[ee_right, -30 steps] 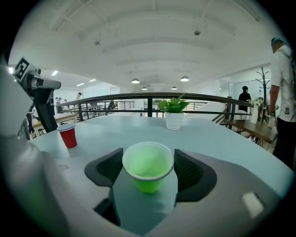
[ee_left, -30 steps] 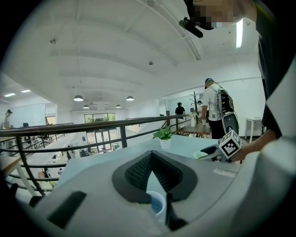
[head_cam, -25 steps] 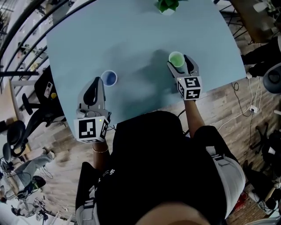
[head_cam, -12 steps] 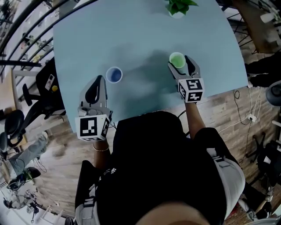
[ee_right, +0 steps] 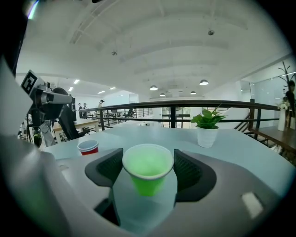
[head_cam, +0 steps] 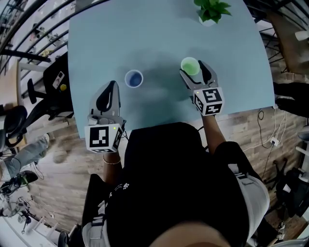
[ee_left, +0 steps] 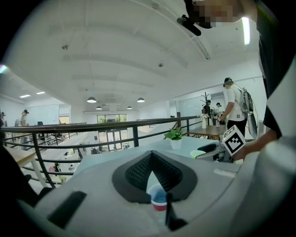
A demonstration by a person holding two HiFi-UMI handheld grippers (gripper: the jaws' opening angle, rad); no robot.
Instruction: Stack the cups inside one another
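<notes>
A green cup (head_cam: 190,66) (ee_right: 147,173) sits upright between the jaws of my right gripper (head_cam: 192,69) (ee_right: 148,170), which is shut on it, both pads against its rim. A second cup (head_cam: 133,78) (ee_right: 88,147) (ee_left: 158,200), red outside and blue inside, stands alone on the pale blue table (head_cam: 159,38), left of the green one. My left gripper (head_cam: 110,87) (ee_left: 151,156) is shut and holds nothing. It hovers near the table's front edge, just short of the red cup and pointing at it.
A small potted plant (head_cam: 211,12) (ee_right: 206,127) stands at the table's far side. Black office chairs (head_cam: 53,87) and a railing stand left of the table. Cables lie on the wooden floor (head_cam: 270,125) at the right. A person with a backpack (ee_left: 233,104) stands far off.
My right gripper has carried the green cup leftward, closer to the red cup. The head view has swung, so the table sits further right. The left gripper has barely moved.
</notes>
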